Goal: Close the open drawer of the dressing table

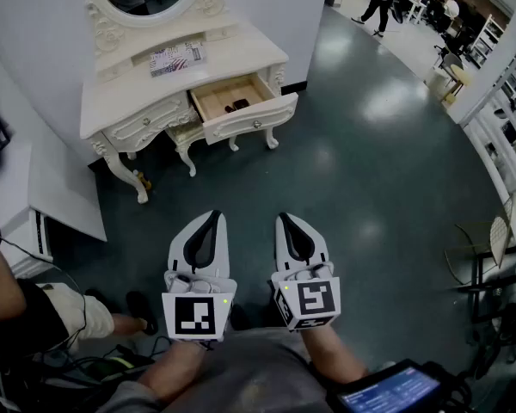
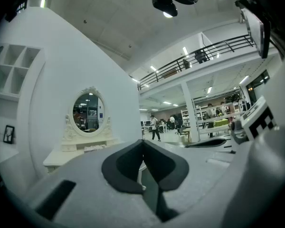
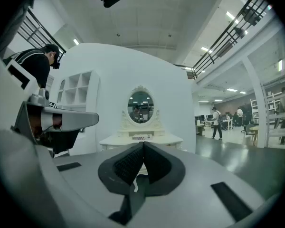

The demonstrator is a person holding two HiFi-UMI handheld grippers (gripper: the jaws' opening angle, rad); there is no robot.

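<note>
With left gripper (image 1: 211, 216) and right gripper (image 1: 285, 219) both pressed together and empty, the open drawer (image 1: 234, 94) at 12 o'clock, well apart, looks rigid and free-sliding: push squarely on its front panel (image 1: 251, 120).

Cream surface (image 1: 232, 54) stands on dark glossy floor (image 1: 353, 170), back edge against white wall. Patterned flat printed item (image 1: 177, 58) lies on top, centre, toward back edge. Drawer (image 1: 245, 119) at front right corner pulled out; small dark items (image 1: 236, 105) on its bottom, too small to identify. On floor: small yellowish object (image 1: 141, 179) just beside surface's front left leg, unclear what. Dark cables (image 1: 112, 364) on floor well apart from surface, near lower left.
</note>
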